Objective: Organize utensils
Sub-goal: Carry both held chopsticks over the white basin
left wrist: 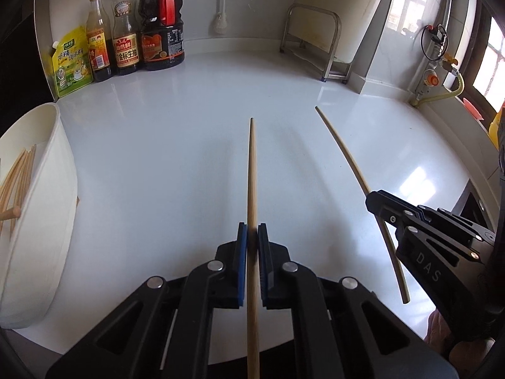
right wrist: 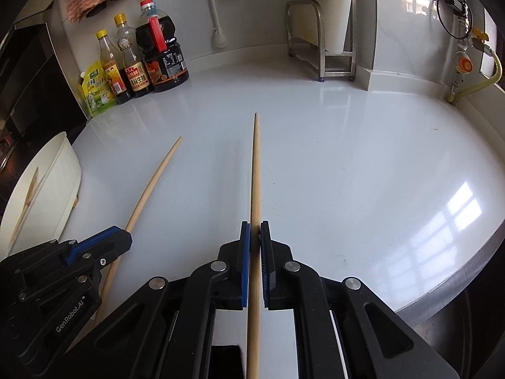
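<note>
Center frame, both wrist views: left gripper point(left wrist: 252, 237) clamped on left chopstick point(left wrist: 252, 170), right gripper point(right wrist: 255, 235) clamped on right chopstick point(right wrist: 255, 164); white bin point(left wrist: 47, 208) far left.

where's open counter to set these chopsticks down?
Bare: white counter ahead of both grippers, between the sauce bottles and the steel rack, and right toward the counter edge. Crowded: far left, white container already holding chopsticks.

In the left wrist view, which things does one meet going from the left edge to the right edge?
White container holding chopsticks → chopstick gripped by the left gripper → second chopstick → right gripper that holds it.
</note>
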`<act>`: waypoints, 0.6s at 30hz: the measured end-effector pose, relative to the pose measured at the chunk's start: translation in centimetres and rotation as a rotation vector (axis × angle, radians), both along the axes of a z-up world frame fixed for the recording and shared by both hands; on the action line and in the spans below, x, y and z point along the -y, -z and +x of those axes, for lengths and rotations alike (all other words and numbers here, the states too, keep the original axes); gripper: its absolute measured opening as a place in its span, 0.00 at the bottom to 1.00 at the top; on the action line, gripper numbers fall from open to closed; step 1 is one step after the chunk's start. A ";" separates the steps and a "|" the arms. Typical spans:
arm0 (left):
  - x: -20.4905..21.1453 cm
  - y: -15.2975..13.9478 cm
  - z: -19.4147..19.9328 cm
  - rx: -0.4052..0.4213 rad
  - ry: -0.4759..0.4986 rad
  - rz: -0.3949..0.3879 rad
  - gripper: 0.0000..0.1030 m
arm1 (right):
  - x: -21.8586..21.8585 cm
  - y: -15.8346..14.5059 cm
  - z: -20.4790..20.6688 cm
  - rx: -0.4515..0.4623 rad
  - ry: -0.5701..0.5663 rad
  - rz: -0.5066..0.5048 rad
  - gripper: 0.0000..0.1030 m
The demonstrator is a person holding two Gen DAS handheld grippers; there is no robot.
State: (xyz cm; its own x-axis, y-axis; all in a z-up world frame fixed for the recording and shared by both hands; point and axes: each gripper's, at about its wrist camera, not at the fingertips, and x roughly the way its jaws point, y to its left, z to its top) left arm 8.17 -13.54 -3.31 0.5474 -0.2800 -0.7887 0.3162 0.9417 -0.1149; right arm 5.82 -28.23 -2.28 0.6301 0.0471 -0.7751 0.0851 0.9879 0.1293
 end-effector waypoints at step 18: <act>-19.2 -11.0 -1.3 0.241 -0.233 -0.063 0.07 | -16.7 -8.0 2.7 0.157 -0.240 0.161 0.06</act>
